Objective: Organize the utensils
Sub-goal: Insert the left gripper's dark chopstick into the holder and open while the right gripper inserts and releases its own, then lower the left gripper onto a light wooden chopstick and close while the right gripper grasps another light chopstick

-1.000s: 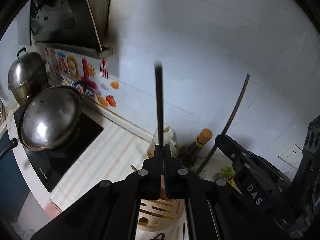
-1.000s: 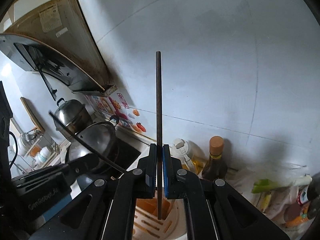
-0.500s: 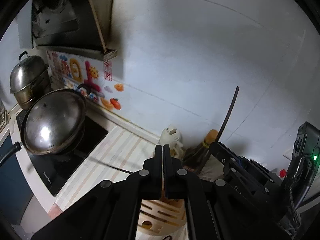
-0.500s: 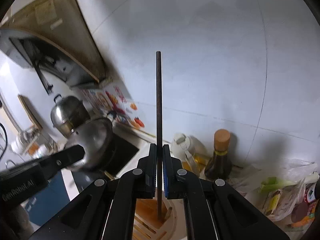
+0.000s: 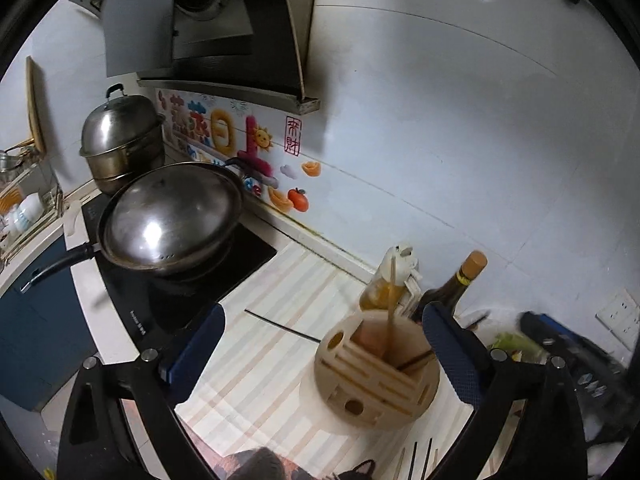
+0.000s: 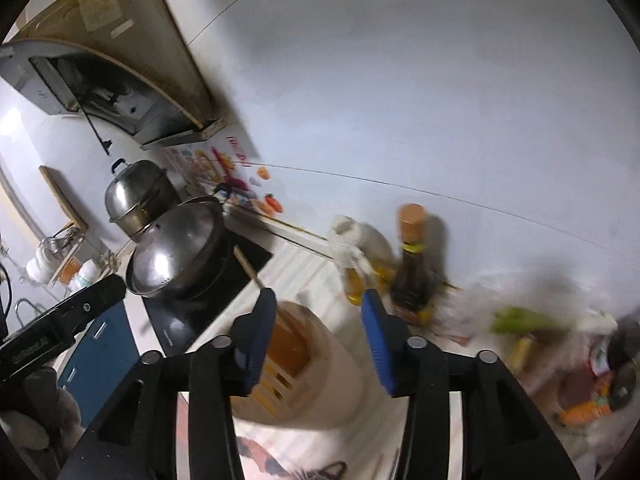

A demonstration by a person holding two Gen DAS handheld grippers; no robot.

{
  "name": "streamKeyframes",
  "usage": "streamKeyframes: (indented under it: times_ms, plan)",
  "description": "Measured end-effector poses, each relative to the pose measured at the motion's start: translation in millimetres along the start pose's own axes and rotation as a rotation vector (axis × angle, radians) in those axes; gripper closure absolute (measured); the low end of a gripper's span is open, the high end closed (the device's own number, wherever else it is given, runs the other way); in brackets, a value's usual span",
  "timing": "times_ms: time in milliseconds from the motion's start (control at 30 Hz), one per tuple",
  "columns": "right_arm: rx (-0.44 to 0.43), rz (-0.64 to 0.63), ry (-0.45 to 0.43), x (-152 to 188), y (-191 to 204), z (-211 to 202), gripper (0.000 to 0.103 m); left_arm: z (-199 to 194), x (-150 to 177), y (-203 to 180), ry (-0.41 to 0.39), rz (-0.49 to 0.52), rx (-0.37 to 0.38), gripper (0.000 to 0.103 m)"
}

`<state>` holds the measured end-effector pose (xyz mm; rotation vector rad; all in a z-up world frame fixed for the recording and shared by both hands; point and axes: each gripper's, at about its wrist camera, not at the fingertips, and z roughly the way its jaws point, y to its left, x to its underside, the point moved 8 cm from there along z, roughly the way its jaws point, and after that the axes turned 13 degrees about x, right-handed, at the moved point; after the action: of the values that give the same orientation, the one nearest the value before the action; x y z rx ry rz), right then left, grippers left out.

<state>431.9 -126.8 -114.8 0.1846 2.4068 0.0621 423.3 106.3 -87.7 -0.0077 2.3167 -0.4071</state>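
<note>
Counting from the left wrist view: one round wooden utensil holder [image 5: 376,376] stands on the striped counter [image 5: 280,280], at 5 o'clock from frame centre. One pale chopstick [image 5: 391,300] stands upright in its open top compartment; one dark stick [image 5: 416,360] leans in the same compartment toward 3 o'clock. One dark chopstick [image 5: 280,324] lies flat on the counter at 9 o'clock from the holder, apart from it. Three stick ends [image 5: 416,460] enter at 6 o'clock, cut off by the frame edge.

Two bottles stand at 12 o'clock from the holder: one oil bottle [image 5: 390,284] and one dark bottle [image 5: 456,284] with a tan cap. Two metal vessels sit at 9 to 10 o'clock: one lidded wok [image 5: 172,216] on the black cooktop [image 5: 240,264] and one steamer pot [image 5: 120,136] behind it.

Left gripper [image 5: 320,352]: fingers wide apart, nothing between them. Right gripper [image 6: 318,336]: fingers apart, holding nothing, positioned above the holder [image 6: 316,368].

The right wrist view is motion-blurred; items at 3 to 4 o'clock are hard to identify beyond a green vegetable [image 6: 520,316] and plastic bags. One pale chopstick [image 6: 248,268] rises behind the gripper's left finger; its lower end is hidden. The holder's slots are partly covered by the fingers
</note>
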Motion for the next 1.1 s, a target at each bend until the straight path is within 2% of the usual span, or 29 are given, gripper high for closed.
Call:
streamKeyframes:
  times_ms: [67,133,233,367,467,500,533,633,700,767,900,933,1000,1033,1100]
  plan:
    - [0.028,0.027,0.023,18.7,-21.0,-11.4,0.04,-3.1,18.5,-0.8,0.004,0.012,-0.032,0.0]
    - [0.061,0.053,0.044,37.8,-40.1,-18.1,0.031,-1.6,36.7,-4.2,0.019,0.017,-0.026,0.0]
    - [0.106,0.104,0.068,74.7,-72.5,-22.0,0.021,10.1,75.3,-10.6,0.088,0.033,-0.018,0.0]
    - [0.17,0.143,0.162,133.8,-109.1,-6.3,0.019,35.7,142.1,-21.8,0.229,0.055,-0.021,0.0]
    - [0.187,0.183,0.29,189.4,-134.5,16.8,0.019,62.3,200.1,-31.8,0.35,0.064,-0.033,0.0]
    - [0.186,0.192,0.347,212.6,-141.7,27.5,0.028,72.3,219.6,-36.0,0.39,0.064,-0.027,0.001]
    - [0.188,0.187,0.387,227.3,-144.7,34.4,0.046,78.8,234.3,-39.3,0.419,0.066,-0.02,0.001]
    - [0.168,0.187,0.493,269.3,-150.7,56.4,0.072,109.2,286.7,-55.6,0.533,0.102,-0.007,0.004]
    - [0.175,0.178,0.525,286.8,-154.4,65.0,0.075,125.1,308.0,-63.5,0.587,0.122,0.006,0.024]
    - [0.171,0.174,0.549,298.6,-156.0,73.1,0.075,142.7,330.6,-69.2,0.649,0.148,0.011,0.036]
    - [0.164,0.172,0.573,307.2,-156.2,85.2,0.075,162.2,351.7,-76.0,0.71,0.177,0.013,0.052]
    - [0.161,0.168,0.579,308.8,-155.7,87.0,0.075,165.1,353.6,-79.8,0.705,0.183,0.033,0.053]
    - [0.157,0.162,0.592,309.1,-150.9,91.1,0.075,168.7,355.9,-84.0,0.707,0.202,0.032,0.069]
    - [0.156,0.153,0.601,307.7,-145.5,93.7,0.075,169.6,355.3,-86.2,0.697,0.21,0.035,0.073]
    - [0.149,0.143,0.618,309.4,-140.4,98.9,0.075,170.3,352.2,-87.5,0.685,0.205,0.035,0.094]
